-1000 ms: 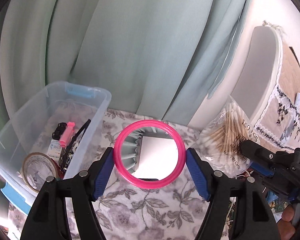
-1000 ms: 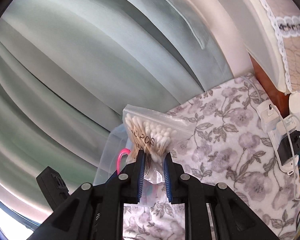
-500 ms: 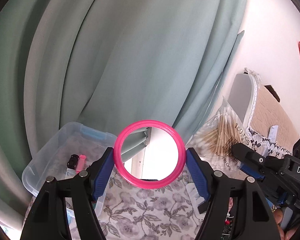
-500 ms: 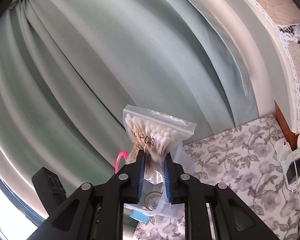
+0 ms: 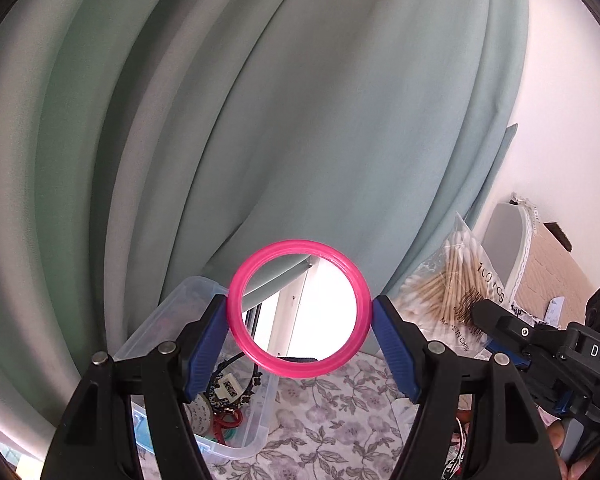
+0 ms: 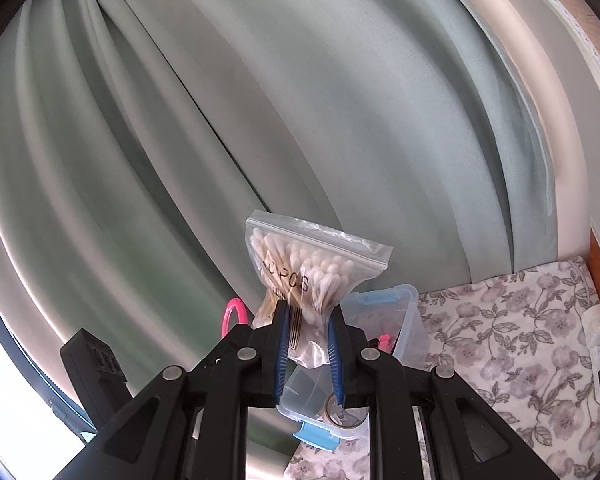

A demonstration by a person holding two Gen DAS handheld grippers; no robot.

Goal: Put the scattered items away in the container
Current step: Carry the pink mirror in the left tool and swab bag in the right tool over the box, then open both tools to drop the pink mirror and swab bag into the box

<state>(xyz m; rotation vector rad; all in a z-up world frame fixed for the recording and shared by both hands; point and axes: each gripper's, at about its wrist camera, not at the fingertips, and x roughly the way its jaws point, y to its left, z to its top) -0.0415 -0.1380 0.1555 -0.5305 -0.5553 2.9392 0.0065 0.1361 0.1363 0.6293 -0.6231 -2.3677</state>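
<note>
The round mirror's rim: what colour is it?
Bright pink; the mirror shows best in the left wrist view.

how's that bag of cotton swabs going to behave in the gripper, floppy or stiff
Probably floppy: the bag of cotton swabs bunches where the right gripper pinches it. Likely light, since its top stands up unsupported. The clear film may be slippery.

The cotton swab bag (image 5: pixel 456 280) reads "100 PCS" and "MADE IN CHINA", while the right gripper (image 5: pixel 476 314) body shows white letters "DAS".
</note>
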